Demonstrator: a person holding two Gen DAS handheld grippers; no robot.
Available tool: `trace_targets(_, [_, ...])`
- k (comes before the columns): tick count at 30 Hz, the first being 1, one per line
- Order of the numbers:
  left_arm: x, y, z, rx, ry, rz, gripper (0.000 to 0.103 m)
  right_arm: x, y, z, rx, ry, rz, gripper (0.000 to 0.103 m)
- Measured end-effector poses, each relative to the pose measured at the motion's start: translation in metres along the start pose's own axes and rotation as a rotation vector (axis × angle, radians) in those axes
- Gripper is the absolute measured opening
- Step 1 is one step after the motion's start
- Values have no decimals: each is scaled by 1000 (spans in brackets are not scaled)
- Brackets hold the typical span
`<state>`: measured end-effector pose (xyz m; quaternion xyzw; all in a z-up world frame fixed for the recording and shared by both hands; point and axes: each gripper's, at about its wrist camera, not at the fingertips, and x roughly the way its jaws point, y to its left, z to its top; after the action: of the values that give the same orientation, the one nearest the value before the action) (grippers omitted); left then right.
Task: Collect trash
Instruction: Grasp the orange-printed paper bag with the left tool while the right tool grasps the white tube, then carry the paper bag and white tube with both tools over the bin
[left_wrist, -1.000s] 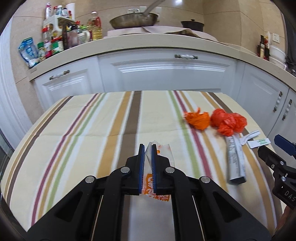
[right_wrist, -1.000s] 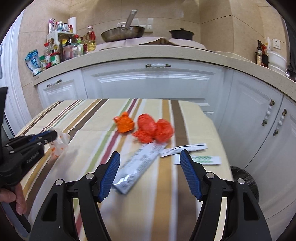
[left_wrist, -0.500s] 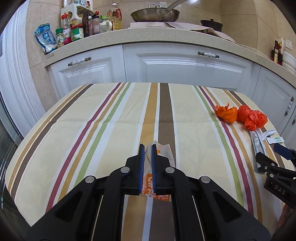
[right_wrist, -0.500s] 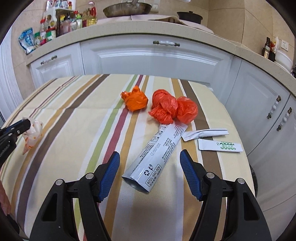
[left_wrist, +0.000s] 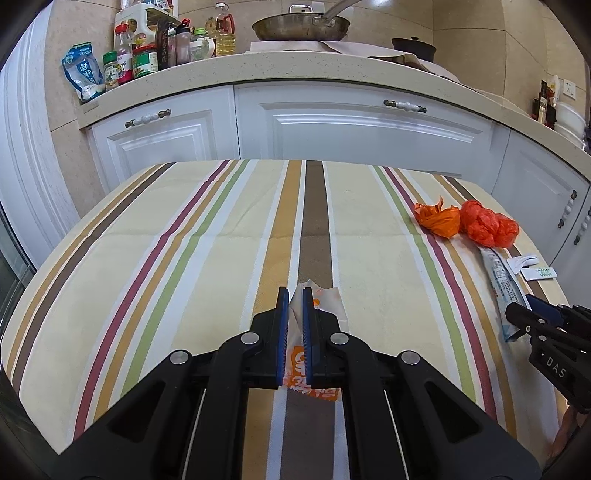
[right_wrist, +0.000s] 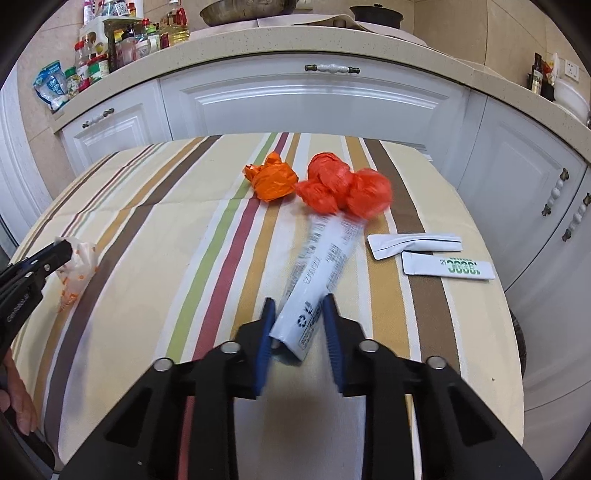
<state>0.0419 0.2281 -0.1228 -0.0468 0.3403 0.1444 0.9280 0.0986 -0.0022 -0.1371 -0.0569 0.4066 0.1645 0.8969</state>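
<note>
The white tube (right_wrist: 318, 275) lies on the striped cloth (right_wrist: 155, 229), its near end between the fingers of the right gripper (right_wrist: 299, 314), whose jaws are closing on it; the blue pads look to be at its edges, though blur makes firm contact hard to confirm. The tube's far end touches the red bag (right_wrist: 345, 188), with the orange wad (right_wrist: 273, 181) just beside that, and two flat sachets (right_wrist: 432, 254) lie near the tube on its right. Over to the left, the left gripper (left_wrist: 295, 295) is clamped narrow on a white-and-orange wrapper (left_wrist: 325, 301), pinching it upright at the cloth. Nothing has reached a bin; a dark bin rim (right_wrist: 517, 336) seems to show past the table's right edge, though that is uncertain. The main risk, as I judge it, is the grip on the tube: it is held only at its tail end, so the flattened plastic may slip out or swing and droop once lifted, and the swinging far end could drag the red bag or knock the sachets off the table. The thin wrapper could also tear or slide free if the left hand jerks. Catching the cloth under either pad would pull the whole spread.
</note>
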Motion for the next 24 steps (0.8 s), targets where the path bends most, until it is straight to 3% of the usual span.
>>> trace_targets(14, [-41, -38, -11, 42, -59, -23, 7, -51, -19, -22, -8, -100, 29, 14])
trace_targets(24, [-73, -99, -14, 112, -116, -131, 7, -82, -74, -37, 58, -172, -34, 14])
